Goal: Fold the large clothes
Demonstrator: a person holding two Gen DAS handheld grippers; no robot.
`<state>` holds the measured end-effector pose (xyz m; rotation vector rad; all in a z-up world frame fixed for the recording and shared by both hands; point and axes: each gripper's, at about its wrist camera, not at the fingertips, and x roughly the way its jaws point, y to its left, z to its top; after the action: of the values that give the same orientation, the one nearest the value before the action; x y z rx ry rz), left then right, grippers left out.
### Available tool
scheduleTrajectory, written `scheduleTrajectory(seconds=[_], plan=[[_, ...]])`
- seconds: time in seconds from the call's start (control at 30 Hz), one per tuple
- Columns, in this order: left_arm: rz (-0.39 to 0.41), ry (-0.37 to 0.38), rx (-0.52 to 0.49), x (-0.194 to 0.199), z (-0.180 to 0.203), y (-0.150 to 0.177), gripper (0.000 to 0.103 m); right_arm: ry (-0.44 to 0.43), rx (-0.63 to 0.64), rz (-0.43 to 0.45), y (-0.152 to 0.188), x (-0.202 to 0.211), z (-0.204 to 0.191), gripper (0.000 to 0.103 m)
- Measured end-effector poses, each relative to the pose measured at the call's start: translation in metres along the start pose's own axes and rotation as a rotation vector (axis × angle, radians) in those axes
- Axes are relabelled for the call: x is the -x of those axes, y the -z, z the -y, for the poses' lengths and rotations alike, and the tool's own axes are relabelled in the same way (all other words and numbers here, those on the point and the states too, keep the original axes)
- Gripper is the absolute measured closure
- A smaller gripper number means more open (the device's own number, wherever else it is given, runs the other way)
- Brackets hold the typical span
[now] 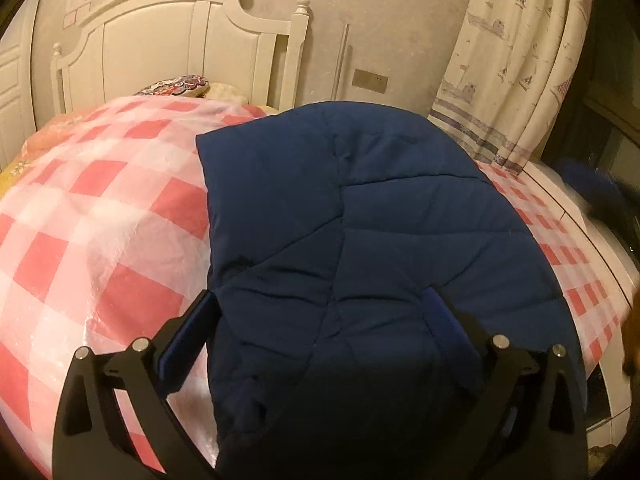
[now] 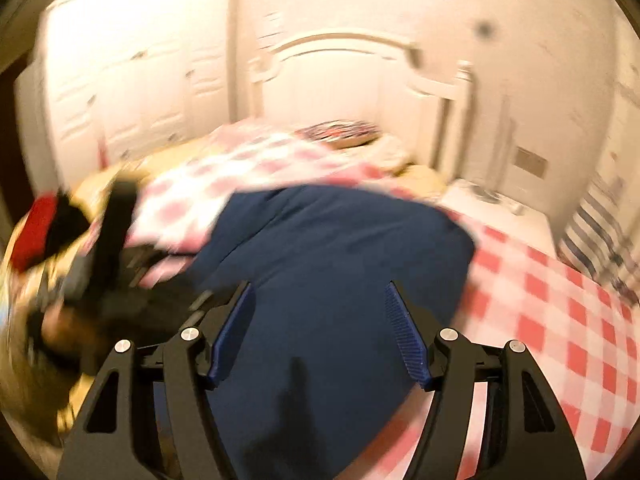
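Observation:
A dark blue quilted jacket (image 1: 360,240) lies folded on a bed covered by a pink and white checked sheet (image 1: 100,220). My left gripper (image 1: 320,300) is open and hovers over the jacket's near part, its blue-padded fingers (image 1: 196,320) spread wide to either side. In the blurred right wrist view the same jacket (image 2: 340,260) lies on the checked sheet (image 2: 560,312). My right gripper (image 2: 320,296) is open above the jacket, holding nothing. The left gripper shows as a black blurred shape (image 2: 116,216) at the left.
A white headboard (image 1: 180,40) and a patterned pillow (image 1: 180,86) are at the bed's far end. A curtain (image 1: 520,60) hangs at the right. A white wardrobe (image 2: 132,80) stands beyond the bed. The bed's right edge (image 1: 600,280) is close to the jacket.

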<state>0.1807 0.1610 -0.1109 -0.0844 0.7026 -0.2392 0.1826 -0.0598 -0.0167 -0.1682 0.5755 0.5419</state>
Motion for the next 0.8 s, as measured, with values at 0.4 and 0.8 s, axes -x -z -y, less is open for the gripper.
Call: scheduleTrajectory(seconds=[0.4, 0.8], plan=[[-0.004, 0.022, 0.031, -0.001, -0.003, 0.0, 0.002, 0.133, -0.167, -0.355, -0.037, -0.183, 0.079, 0.036], [0.002, 0.052, 0.062, -0.002, -0.007, 0.004, 0.002, 0.104, -0.128, -0.241, -0.071, -0.15, 0.037, 0.034]])
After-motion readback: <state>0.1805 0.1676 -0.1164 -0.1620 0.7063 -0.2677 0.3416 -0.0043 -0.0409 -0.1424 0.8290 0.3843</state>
